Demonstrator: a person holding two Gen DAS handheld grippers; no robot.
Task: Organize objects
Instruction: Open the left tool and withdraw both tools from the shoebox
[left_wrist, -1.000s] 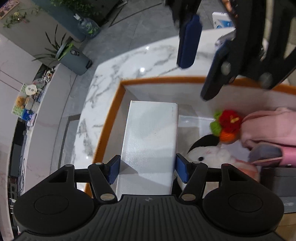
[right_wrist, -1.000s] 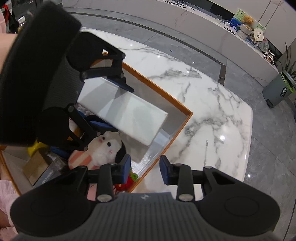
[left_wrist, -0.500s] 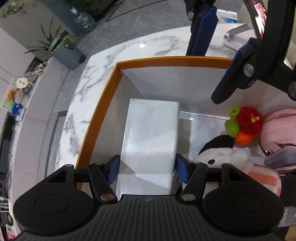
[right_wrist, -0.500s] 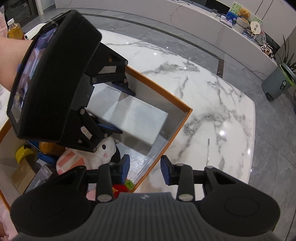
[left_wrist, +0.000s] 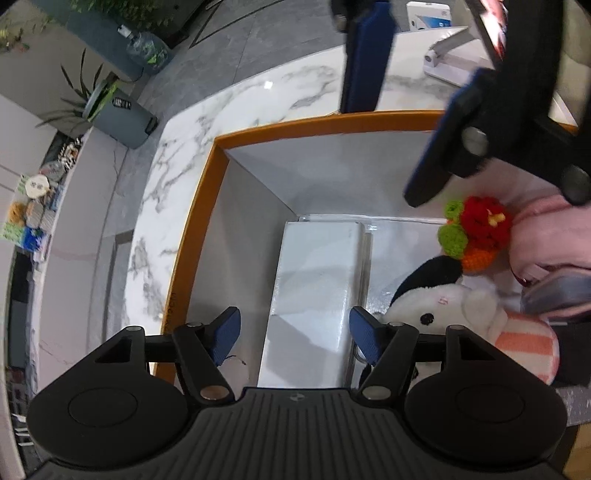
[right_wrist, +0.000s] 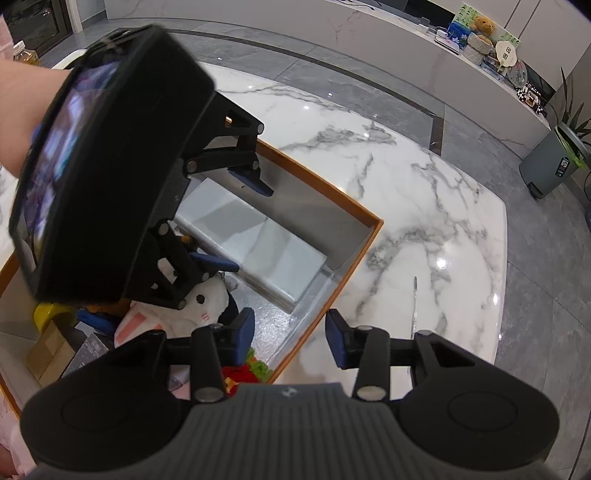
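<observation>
Two wrist cameras look down into an orange-rimmed storage box (left_wrist: 192, 236) standing on a white marble table (right_wrist: 424, 229).

In the left wrist view, the left gripper (left_wrist: 293, 334) hovers over the box's left corner. Its jaws are spreading, and the blue pads stand clear on either side of a long white box (left_wrist: 314, 291), touching neither face. The white box lies flat on the floor of the storage box, along its left wall, its far end near the far wall. Just right of it lies a white plush toy (left_wrist: 454, 302) with a black ear and a pink-striped part. Beyond the toy sits a small crocheted piece (left_wrist: 476, 232) in red, green and orange, beside pink fabric (left_wrist: 554, 229) at the right edge.

In the right wrist view, the right gripper (right_wrist: 290, 339) hangs over the near rim of the storage box. Its jaws are also opening, with nothing between them.
</observation>
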